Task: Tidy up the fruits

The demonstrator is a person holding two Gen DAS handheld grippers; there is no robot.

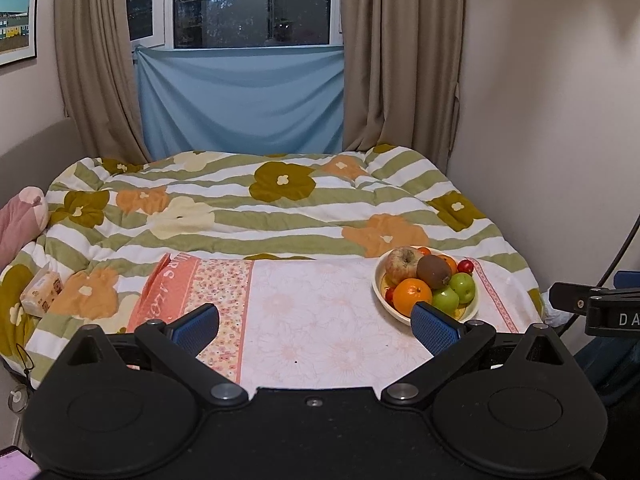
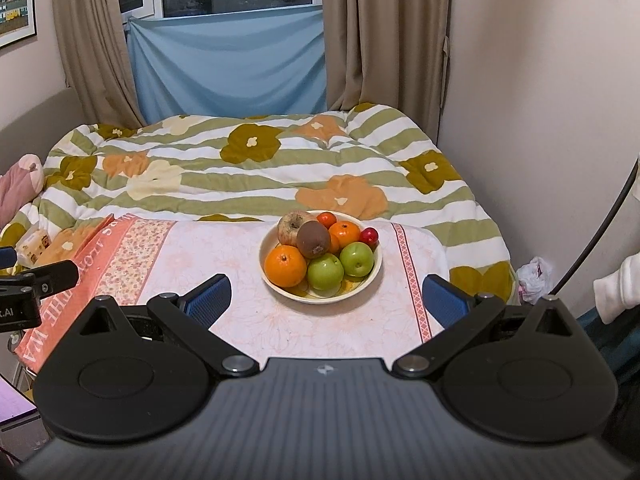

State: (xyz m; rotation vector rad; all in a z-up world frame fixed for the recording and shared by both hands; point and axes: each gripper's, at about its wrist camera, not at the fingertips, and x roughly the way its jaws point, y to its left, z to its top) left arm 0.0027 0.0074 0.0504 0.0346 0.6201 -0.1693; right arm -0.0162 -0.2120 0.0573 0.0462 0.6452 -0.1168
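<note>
A cream bowl (image 2: 372,276) heaped with fruit stands on a pink floral cloth (image 2: 248,316) over a small table. It holds a large orange (image 2: 285,265), two green apples (image 2: 325,271), a brown kiwi (image 2: 313,239), a wrinkled apple (image 2: 292,226), small oranges and a red fruit (image 2: 369,236). My right gripper (image 2: 326,300) is open, its blue pads either side of the bowl, a little short of it. In the left wrist view the bowl (image 1: 472,310) sits at the right, and my left gripper (image 1: 316,326) is open over the bare cloth (image 1: 320,320), its right pad (image 1: 434,328) near the bowl's front rim.
A bed with a flowered, striped quilt (image 2: 260,168) lies just beyond the table. A tissue pack (image 1: 42,290) rests on the quilt at the left. A wall (image 2: 540,120) closes the right side. A white sleeve (image 2: 616,288) shows at the right edge.
</note>
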